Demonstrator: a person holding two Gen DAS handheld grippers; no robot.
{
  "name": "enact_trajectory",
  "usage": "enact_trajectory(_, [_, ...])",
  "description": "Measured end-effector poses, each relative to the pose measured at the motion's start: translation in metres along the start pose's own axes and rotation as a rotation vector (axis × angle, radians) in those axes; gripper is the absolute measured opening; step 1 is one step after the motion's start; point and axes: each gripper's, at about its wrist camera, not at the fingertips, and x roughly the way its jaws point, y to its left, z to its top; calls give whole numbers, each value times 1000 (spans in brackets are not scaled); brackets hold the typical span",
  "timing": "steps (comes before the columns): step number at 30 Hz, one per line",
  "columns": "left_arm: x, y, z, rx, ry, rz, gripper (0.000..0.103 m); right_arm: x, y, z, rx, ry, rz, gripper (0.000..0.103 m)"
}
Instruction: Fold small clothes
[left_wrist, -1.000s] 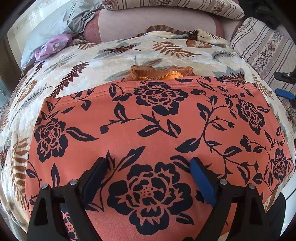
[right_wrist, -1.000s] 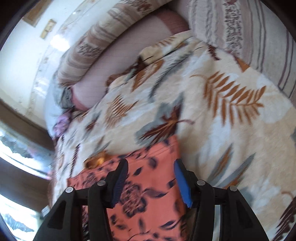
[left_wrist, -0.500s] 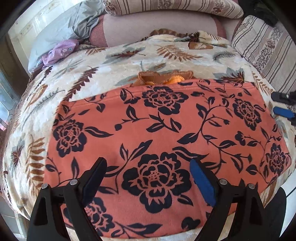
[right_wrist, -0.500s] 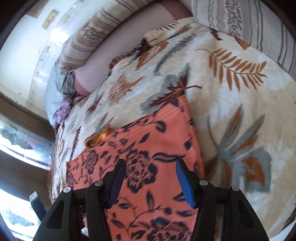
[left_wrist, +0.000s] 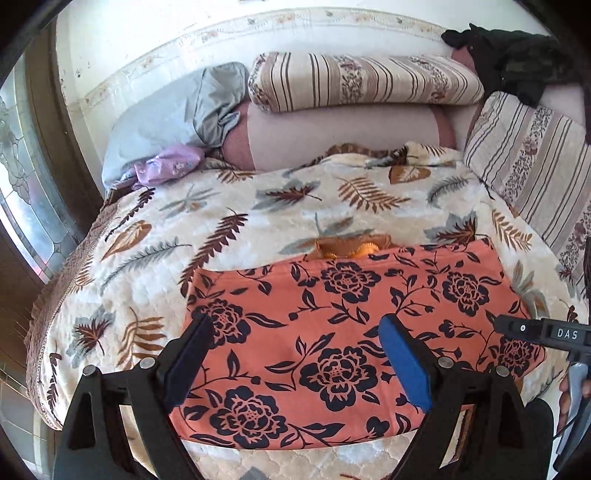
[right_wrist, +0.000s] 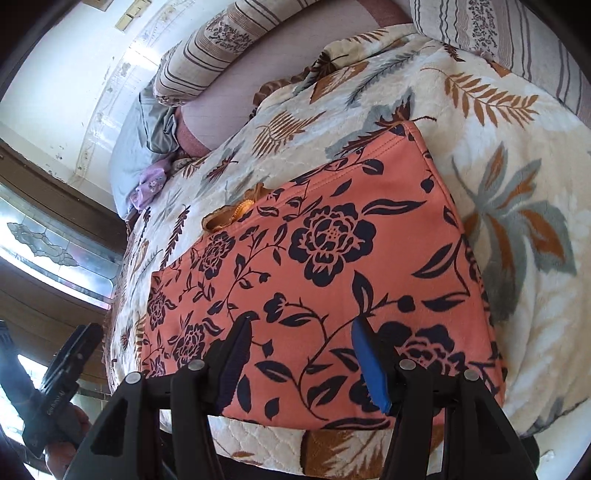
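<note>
Cloth (left_wrist: 354, 332) is spread flat on the bed (left_wrist: 258, 206), long axis across both grippers; left gripper (left_wrist: 295, 354) and right gripper (right_wrist: 299, 354) are held open above its near edge, nothing gripped.

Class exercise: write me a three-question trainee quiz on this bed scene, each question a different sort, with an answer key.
1. True or false: the left tool grips the floral garment.
2. The orange item peeks out at the garment's: A) far edge B) near edge C) right edge.
3. Fill in: the garment lies on a leaf-patterned ____.

Key: 1 false, open above it; 2 A; 3 blanket.
</note>
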Motion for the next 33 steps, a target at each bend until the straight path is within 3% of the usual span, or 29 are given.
enact_trajectory(14, [-17,0,0,-14,-14,-14,91,-13,2,-7,1,-15,14,60])
enact_trajectory(22, [0,10,-7,-97,79,-98,91,-7,1,-10,-1,12,19,60])
enact_trajectory(33, [19,19,-19,-125,136,-95,91,11,-2,-17,9,61,7,60])
